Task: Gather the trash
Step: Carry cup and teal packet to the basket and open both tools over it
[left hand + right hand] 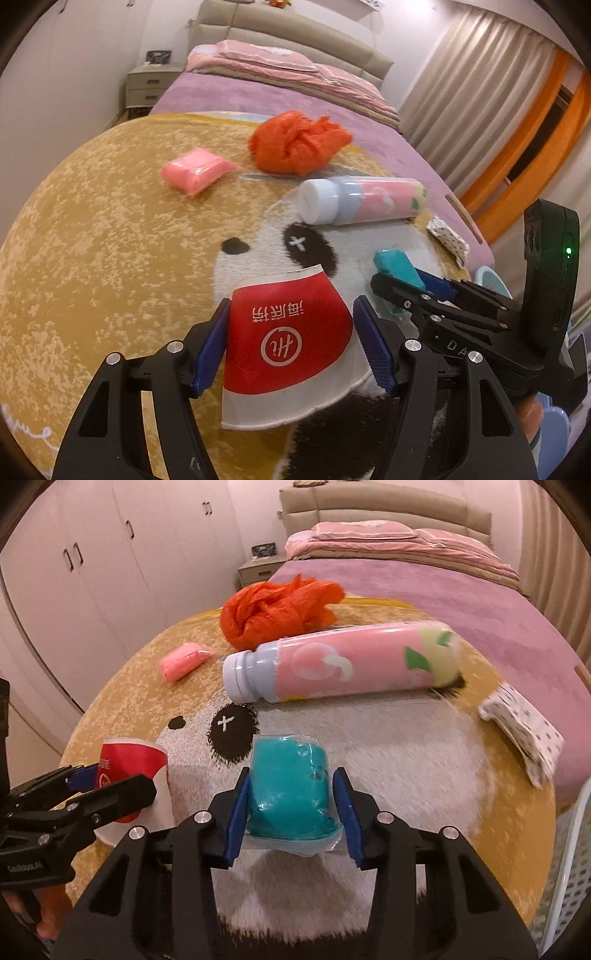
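Observation:
My left gripper (pixel 291 343) is shut on a crushed red and white paper cup (pixel 286 350), held just above the round panda rug (pixel 110 258); the cup also shows in the right wrist view (pixel 129 764). My right gripper (pixel 291 812) is shut on a teal packet in clear wrap (pixel 288 794), which also shows in the left wrist view (pixel 397 266). On the rug lie a pink packet (pixel 195 171), a crumpled orange bag (pixel 295 142), a pink bottle on its side (pixel 362 199) and a dotted white packet (pixel 448 240).
The rug lies on a bed with a purple cover (pixel 461 602) and folded pink bedding (pixel 388 542). A white perforated basket (pixel 569 867) stands at the right edge. A bedside cabinet (pixel 147 86) and white wardrobes (pixel 92 572) stand to the left, curtains (pixel 480 85) to the right.

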The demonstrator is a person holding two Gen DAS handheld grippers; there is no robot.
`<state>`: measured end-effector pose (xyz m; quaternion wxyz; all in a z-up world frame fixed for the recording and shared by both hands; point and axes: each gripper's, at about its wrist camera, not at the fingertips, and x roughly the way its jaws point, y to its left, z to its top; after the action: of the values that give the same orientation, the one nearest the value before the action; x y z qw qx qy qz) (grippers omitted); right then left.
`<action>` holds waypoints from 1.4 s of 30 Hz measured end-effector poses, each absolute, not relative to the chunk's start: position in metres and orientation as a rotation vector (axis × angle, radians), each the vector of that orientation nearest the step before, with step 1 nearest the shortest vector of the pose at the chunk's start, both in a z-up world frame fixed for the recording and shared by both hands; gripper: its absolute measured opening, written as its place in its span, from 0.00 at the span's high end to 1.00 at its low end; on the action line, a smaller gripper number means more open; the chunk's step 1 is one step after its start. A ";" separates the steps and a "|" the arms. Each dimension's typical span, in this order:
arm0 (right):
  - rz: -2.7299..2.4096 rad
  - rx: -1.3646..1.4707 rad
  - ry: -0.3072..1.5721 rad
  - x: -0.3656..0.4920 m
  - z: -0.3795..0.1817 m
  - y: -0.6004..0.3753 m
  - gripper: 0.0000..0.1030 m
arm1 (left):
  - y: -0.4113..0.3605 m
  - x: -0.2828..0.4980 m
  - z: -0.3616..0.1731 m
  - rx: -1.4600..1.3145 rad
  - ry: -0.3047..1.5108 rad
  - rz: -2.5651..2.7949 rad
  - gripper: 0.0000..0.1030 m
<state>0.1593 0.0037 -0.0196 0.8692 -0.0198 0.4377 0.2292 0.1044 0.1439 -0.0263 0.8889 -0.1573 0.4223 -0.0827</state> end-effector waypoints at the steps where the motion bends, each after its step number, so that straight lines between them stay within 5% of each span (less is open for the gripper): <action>1: 0.475 -0.031 0.913 0.157 -0.018 -0.001 0.60 | 0.141 0.103 -0.025 -0.322 0.875 -0.178 0.38; 27: 0.094 0.274 0.732 0.088 0.044 -0.224 0.60 | -0.044 0.095 0.022 -0.103 0.809 -0.521 0.38; 42: -0.161 0.448 0.763 0.061 0.006 -0.351 0.60 | -0.169 0.126 0.017 -0.058 0.854 -0.733 0.38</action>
<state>0.0607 -0.3509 0.0063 0.9005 0.2167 0.3689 -0.0780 0.1258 -0.1689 0.0172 0.8456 -0.0277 0.4046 -0.3472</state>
